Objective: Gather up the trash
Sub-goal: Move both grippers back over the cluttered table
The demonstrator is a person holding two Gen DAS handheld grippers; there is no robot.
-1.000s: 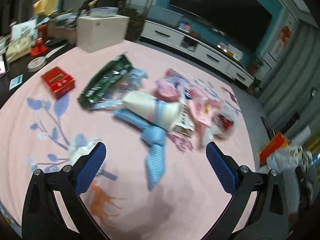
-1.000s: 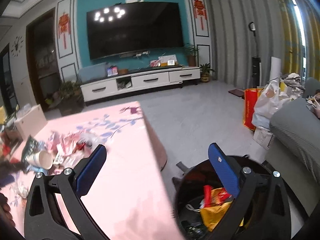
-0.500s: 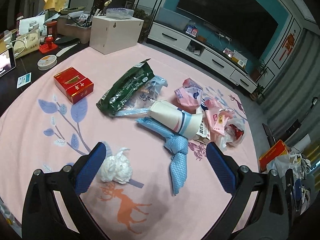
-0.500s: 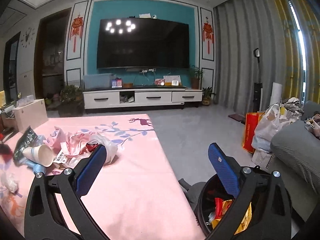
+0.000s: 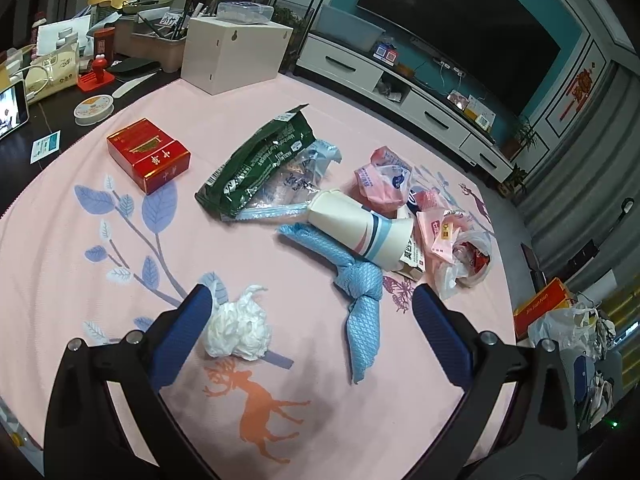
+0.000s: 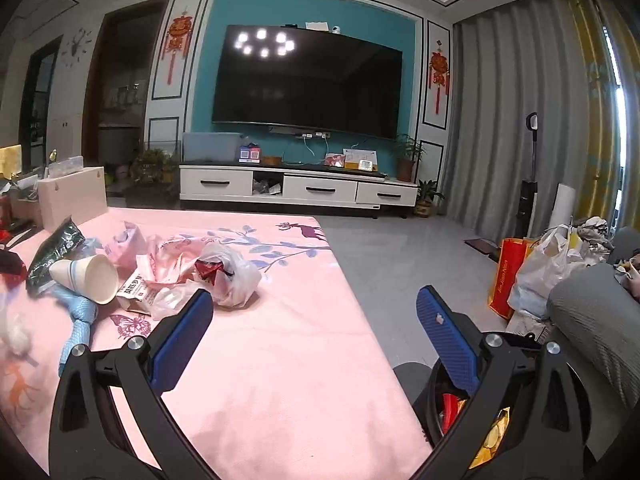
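- The crumpled white tissue (image 5: 239,328) lies on the pink tablecloth (image 5: 72,248) near the edge closest to the left camera, apart from the main litter pile.
- The left gripper (image 5: 310,314) hovers over that edge, jaws spread wide and empty. The tissue sits just beside the inner face of its left-hand finger, not centred between the fingers; a small sideways shift is judged necessary before closing.
- The tissue is roughly round, with no marked long axis; approach angle is not critical.
- The knotted blue cloth (image 5: 360,300) lies between the fingers further ahead, long axis running away from the gripper toward the paper cup (image 5: 360,226).
- The right gripper (image 6: 312,320) is also spread wide and empty, near the table corner by the black bin (image 6: 460,404). The left gripper is the nearer one to the tissue.
- In the right view the tissue is only a blurred white patch at the frame edge. The bin is largely hidden behind the right gripper; its fill level cannot be judged.
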